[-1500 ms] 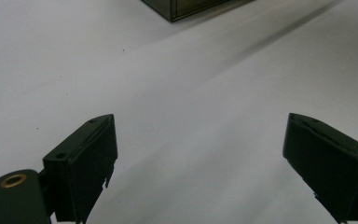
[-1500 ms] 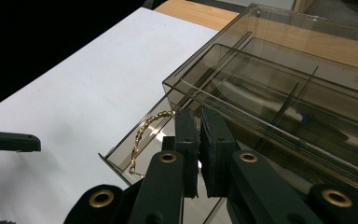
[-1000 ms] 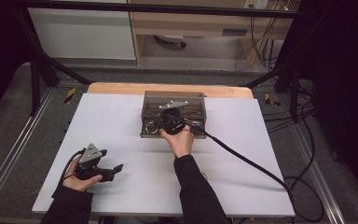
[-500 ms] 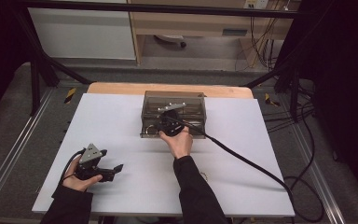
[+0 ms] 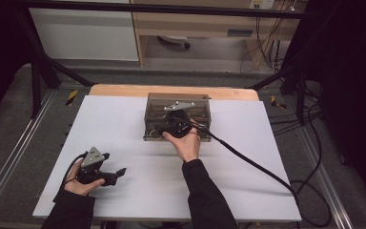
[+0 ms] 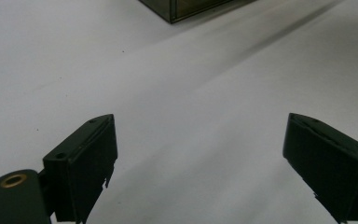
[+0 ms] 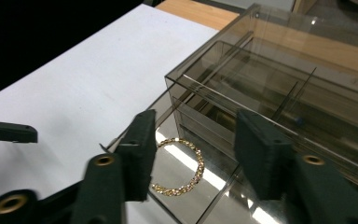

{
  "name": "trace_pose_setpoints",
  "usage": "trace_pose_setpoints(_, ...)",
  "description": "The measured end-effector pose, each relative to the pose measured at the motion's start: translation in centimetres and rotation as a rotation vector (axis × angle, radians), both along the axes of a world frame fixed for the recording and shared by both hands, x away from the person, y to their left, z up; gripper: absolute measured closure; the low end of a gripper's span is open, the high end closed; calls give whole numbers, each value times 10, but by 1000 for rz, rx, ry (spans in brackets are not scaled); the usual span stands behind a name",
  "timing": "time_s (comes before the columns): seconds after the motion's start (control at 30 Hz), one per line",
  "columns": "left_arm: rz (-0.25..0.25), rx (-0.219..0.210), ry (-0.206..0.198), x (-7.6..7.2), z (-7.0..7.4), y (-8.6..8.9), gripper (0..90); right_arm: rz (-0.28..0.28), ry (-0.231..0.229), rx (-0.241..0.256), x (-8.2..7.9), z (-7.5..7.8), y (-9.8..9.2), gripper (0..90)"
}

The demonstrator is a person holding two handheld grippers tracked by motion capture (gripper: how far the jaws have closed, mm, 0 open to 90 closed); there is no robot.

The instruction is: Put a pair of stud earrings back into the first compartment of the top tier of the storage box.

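Starting at the left, I have the left gripper (image 5: 116,172) parked low on the white table (image 5: 124,124), well apart from the smoked acrylic box (image 5: 177,117) and off toward its near-left side. Its jaws stand wide apart with nothing between them, bare tabletop showing through the gap in the left gripper view, and the near corner of the box (image 6: 172,14) sits far up ahead. I judge it is resting there on purpose, out of the way, since the work seems to need one tool.

Moving right to the box, it sits at the middle of the table near the wooden far edge, with thin dividers making compartments. A gold bracelet (image 7: 179,167) lies flat in a shallow tray or drawer at the front of the box, on its clear floor; I cannot tell whether that part slides out.

The right gripper (image 7: 193,154) hangs right at the front of the box, tilted down toward it, jaws spread and not yet on anything. The bracelet lies between and just beyond them, its left arc hidden behind the left jaw. I read this as lining up to pinch the bracelet, so I would come down straight and mind the box wall just beside the right jaw.
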State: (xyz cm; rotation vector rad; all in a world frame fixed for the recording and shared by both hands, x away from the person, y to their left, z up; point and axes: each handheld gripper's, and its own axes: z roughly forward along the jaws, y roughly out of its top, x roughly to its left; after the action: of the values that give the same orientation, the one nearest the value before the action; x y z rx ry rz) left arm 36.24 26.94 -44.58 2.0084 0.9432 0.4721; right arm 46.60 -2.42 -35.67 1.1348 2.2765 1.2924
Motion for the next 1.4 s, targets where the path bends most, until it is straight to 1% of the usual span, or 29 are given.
trace_pose_setpoints(0.1,2,-1,0,0,0,0,99,4,-21,-1,-5,8,-4,362)
trace_pose_setpoints(0.27,0,1,0,0,0,0,98,16,-66,-17,-16,21,-10,225)
trace_pose_setpoints(0.4,0,2,0,0,0,0,99,24,-70,-13,-24,31,-17,142)
trace_pose_setpoints(0.47,0,2,0,0,0,0,98,22,-63,-10,-27,34,-21,111)
trace_pose_setpoints(0.6,1,2,0,0,0,0,99,25,-72,-38,-33,36,-31,63)
trace_pose_setpoints(0.73,1,2,1,0,0,0,98,24,-82,-55,-40,37,-43,37)
trace_pose_setpoints(0.87,1,5,2,0,0,0,98,20,-90,-53,-48,38,-58,29)
trace_pose_setpoints(1.07,2,5,2,0,0,0,98,6,-91,-38,-59,39,-78,25)
trace_pose_setpoints(1.27,2,5,2,0,0,0,98,1,-98,-44,-71,39,-94,25)
trace_pose_setpoints(1.4,2,5,1,0,0,0,98,-9,-96,-45,-78,36,-103,25)
